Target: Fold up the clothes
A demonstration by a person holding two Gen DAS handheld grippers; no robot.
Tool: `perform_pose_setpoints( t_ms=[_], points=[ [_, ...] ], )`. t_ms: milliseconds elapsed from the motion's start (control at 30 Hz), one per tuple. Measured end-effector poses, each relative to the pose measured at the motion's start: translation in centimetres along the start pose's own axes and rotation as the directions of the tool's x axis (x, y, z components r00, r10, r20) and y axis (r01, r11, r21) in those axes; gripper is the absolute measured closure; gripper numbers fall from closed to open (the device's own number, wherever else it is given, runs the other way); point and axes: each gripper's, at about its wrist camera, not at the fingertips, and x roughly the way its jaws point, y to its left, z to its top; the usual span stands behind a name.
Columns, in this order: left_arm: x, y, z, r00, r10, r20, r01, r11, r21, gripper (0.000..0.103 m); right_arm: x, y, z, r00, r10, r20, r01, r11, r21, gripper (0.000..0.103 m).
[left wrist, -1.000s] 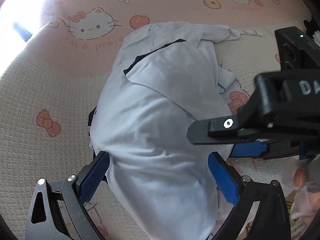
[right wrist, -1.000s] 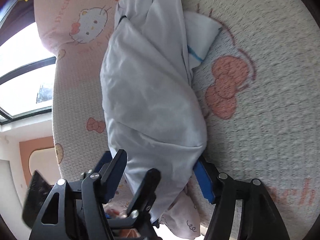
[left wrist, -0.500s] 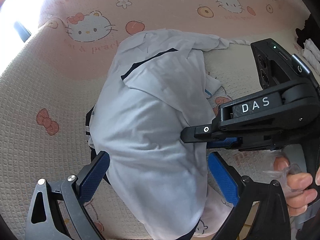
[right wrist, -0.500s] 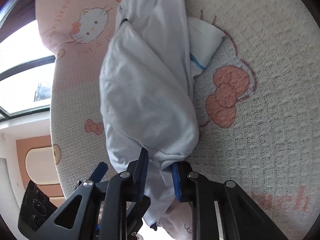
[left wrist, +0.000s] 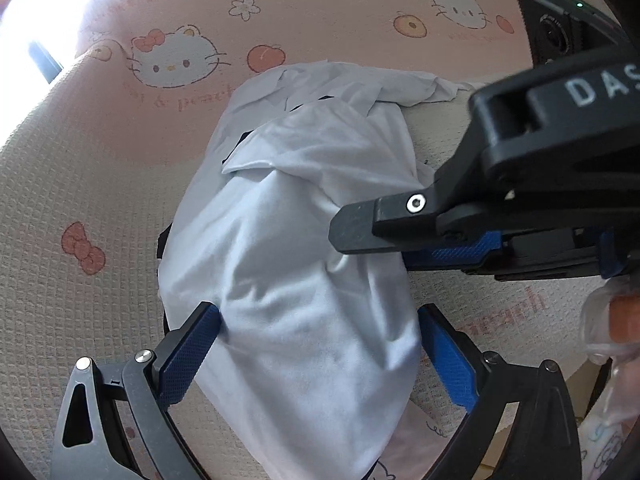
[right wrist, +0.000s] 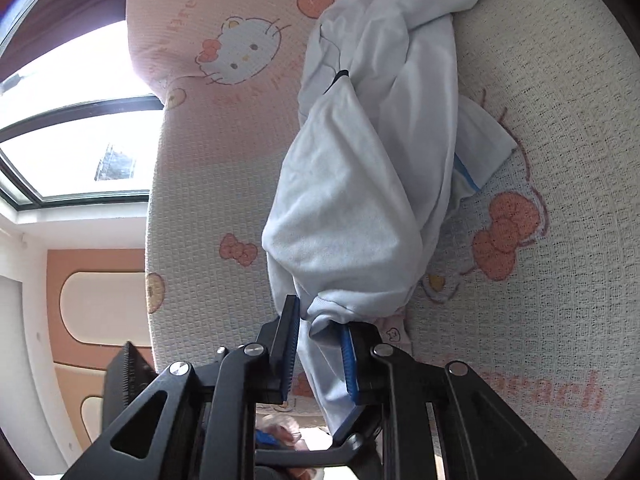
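Observation:
A white shirt (left wrist: 304, 264) with dark trim lies crumpled lengthwise on a Hello Kitty blanket (left wrist: 80, 184). My left gripper (left wrist: 320, 344) is open, its blue pads wide apart on either side of the shirt's near end, and the cloth bulges up between them. From the right, my right gripper (left wrist: 352, 236) reaches over the shirt. In the right wrist view the right gripper (right wrist: 320, 344) is shut on a bunched edge of the shirt (right wrist: 360, 184), which hangs down past the pads. A white flap with a blue stripe (right wrist: 476, 148) pokes out from the shirt's side.
The cream and pink waffle blanket (right wrist: 560, 160) covers the whole surface and rises into a pink back section (left wrist: 320, 12). A bright window (right wrist: 80, 140) and an orange wall panel (right wrist: 56, 280) lie beyond its edge. Fingers in a clear glove (left wrist: 616, 320) hold the right gripper.
The right gripper, open around the shirt's end a second ago, has shut on the bunched edge and pulled it up. The left gripper has stayed open around the cloth.

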Motion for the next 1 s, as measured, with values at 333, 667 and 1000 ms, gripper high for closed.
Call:
perform_pose_setpoints(
  t_ms=[333, 667, 1000],
  points=[
    [3.7, -0.2, -2.4, 0.993, 0.108, -0.051, -0.104, 0.991, 0.085, 0.0, -0.5, -6.1, -3.8, 1.0, 0.016, 0.008, -0.016, 1.0, 0.007, 0.084],
    [3.5, 0.9, -1.1, 0.987, 0.046, -0.156, -0.046, 0.999, 0.008, 0.007, -0.4, -7.1, -3.2, 0.999, -0.023, 0.025, 0.022, 0.999, 0.049, 0.084],
    [0.3, 0.6, -0.7, 0.992, 0.083, -0.093, -0.082, 0.997, 0.016, 0.045, 0.2, -8.0, -2.9, 0.999, -0.006, 0.035, 0.001, 0.992, 0.128, 0.05]
  ],
)
